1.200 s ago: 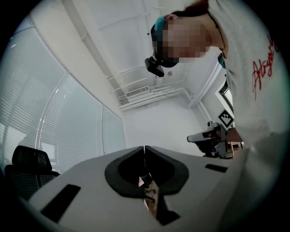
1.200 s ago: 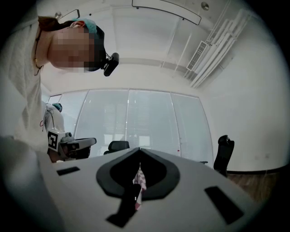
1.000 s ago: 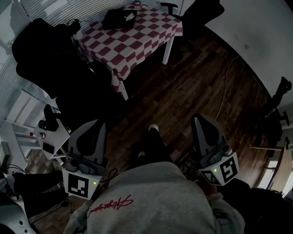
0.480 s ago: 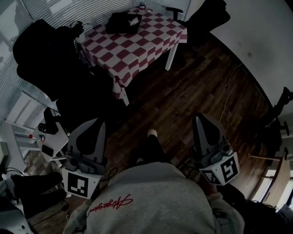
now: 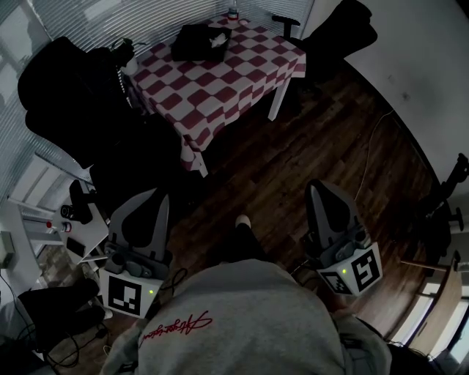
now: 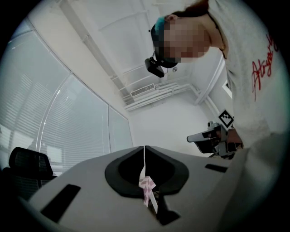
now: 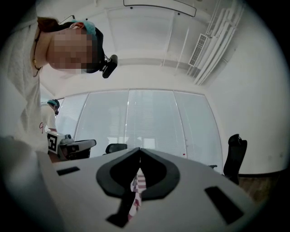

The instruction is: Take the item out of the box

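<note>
Both the left gripper and the right gripper were pinched shut and empty, the black box sitting well ahead on the checked table, likelier nearer the left.

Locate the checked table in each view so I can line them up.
Head view: table at top centre.
Left gripper view: thin checked sliver low centre, in the slit of the shut left claw.
Right gripper view: same sliver low centre, in the shut right claw's slit.
Shared landmark: the blinds beyond it.
</note>
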Demonstrator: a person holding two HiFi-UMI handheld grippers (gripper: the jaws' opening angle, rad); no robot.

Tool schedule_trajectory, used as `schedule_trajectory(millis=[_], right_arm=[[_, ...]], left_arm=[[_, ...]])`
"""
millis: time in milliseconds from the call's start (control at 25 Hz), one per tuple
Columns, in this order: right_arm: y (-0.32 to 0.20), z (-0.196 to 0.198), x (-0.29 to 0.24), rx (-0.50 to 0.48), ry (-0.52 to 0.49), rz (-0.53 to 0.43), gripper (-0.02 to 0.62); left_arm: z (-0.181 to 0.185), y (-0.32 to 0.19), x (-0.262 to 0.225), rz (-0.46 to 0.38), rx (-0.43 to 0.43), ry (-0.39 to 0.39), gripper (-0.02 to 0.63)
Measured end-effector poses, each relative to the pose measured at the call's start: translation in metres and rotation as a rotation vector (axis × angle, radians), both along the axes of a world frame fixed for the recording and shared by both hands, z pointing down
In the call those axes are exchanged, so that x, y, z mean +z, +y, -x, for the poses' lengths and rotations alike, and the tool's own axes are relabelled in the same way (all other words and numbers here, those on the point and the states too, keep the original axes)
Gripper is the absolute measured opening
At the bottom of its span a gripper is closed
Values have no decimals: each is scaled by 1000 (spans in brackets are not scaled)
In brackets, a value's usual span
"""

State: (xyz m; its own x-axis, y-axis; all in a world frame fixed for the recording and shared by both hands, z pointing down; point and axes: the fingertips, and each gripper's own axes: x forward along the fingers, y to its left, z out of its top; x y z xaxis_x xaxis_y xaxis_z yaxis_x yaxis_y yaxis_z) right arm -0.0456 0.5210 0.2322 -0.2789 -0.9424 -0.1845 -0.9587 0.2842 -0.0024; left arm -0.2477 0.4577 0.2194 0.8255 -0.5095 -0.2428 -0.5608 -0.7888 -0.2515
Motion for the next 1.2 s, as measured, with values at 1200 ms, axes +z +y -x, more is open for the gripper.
schedule_trajectory(millis=[1200], right_arm=[[-111, -74, 0, -72, -18, 19, 11]], left_arm=[[-66, -91, -5, 14, -82, -14, 20]])
